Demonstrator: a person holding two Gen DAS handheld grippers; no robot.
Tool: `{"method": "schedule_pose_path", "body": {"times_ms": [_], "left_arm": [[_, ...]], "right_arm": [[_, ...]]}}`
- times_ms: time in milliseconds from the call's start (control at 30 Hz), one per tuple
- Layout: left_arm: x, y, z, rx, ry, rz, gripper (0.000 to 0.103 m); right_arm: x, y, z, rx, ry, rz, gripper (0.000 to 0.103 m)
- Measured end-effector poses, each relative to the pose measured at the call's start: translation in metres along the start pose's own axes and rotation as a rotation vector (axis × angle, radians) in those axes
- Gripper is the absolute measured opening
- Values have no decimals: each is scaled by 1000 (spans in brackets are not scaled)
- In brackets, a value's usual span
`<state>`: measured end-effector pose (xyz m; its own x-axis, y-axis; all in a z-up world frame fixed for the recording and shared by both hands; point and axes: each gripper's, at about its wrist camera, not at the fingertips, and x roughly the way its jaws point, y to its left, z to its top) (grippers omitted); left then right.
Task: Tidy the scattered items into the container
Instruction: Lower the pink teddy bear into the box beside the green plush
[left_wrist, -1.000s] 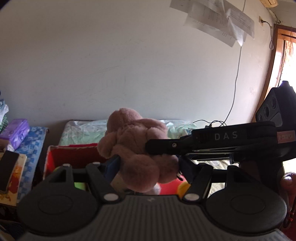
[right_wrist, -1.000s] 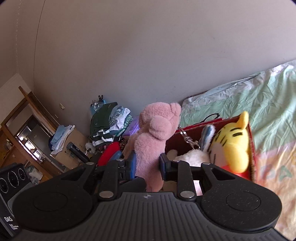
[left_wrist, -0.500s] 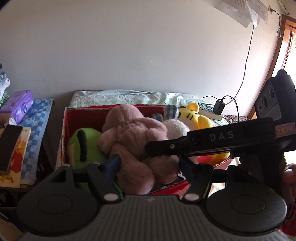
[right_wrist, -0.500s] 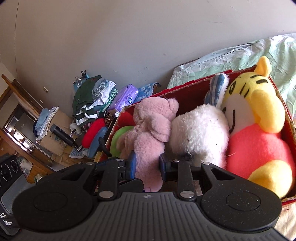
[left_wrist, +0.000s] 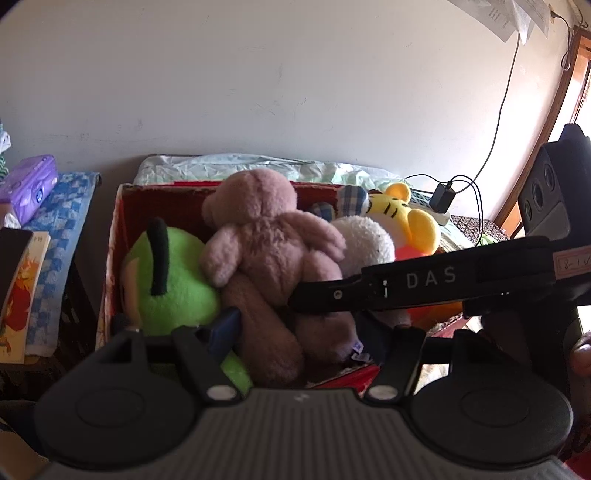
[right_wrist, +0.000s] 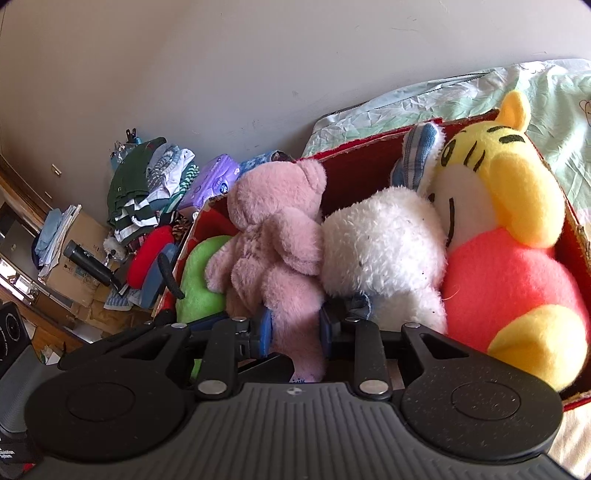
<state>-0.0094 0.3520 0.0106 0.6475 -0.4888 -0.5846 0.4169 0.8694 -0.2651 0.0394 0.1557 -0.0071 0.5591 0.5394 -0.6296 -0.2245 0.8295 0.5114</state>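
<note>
At the far left of the left wrist view a purple pack (left_wrist: 27, 184) lies on a blue checked cloth (left_wrist: 61, 221), with a book (left_wrist: 22, 291) below it. Next comes the red box (left_wrist: 116, 240), standing on the bed (left_wrist: 236, 166). Inside it, from left to right, sit a green plush (left_wrist: 173, 280), the pink bear (left_wrist: 269, 251), a white plush (left_wrist: 365, 240) and a yellow tiger (left_wrist: 410, 221), all pressed together. The left gripper (left_wrist: 299, 332) stands wide, its fingers either side of the bear's legs; whether the pads touch them cannot be told. The right gripper (left_wrist: 424, 284) crosses in front from the right. In the right wrist view a clothes pile (right_wrist: 147, 192) lies at the left, then the box (right_wrist: 576, 236) with the bear (right_wrist: 273, 243) between green plush (right_wrist: 199, 284) and white plush (right_wrist: 384, 254), the tiger (right_wrist: 506, 229) rightmost. The right gripper (right_wrist: 295, 326) is narrowed, its blue pads pinching one bear leg.
</note>
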Motion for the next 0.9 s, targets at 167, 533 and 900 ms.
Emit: {"method": "schedule_pose_path", "body": {"times_ms": [167,533,900], "left_arm": [[-2,-1,-2,-6,5,-4,71],[-3,3,8,-36,8,-1,71],[5,2,26,-45,-28,-15,75]], "right_arm": [[-2,3,-1,-3,30,-18,28],[-9,5,14,23,65,-45,35],[-10,19,49,-39,14,-70,32]]}}
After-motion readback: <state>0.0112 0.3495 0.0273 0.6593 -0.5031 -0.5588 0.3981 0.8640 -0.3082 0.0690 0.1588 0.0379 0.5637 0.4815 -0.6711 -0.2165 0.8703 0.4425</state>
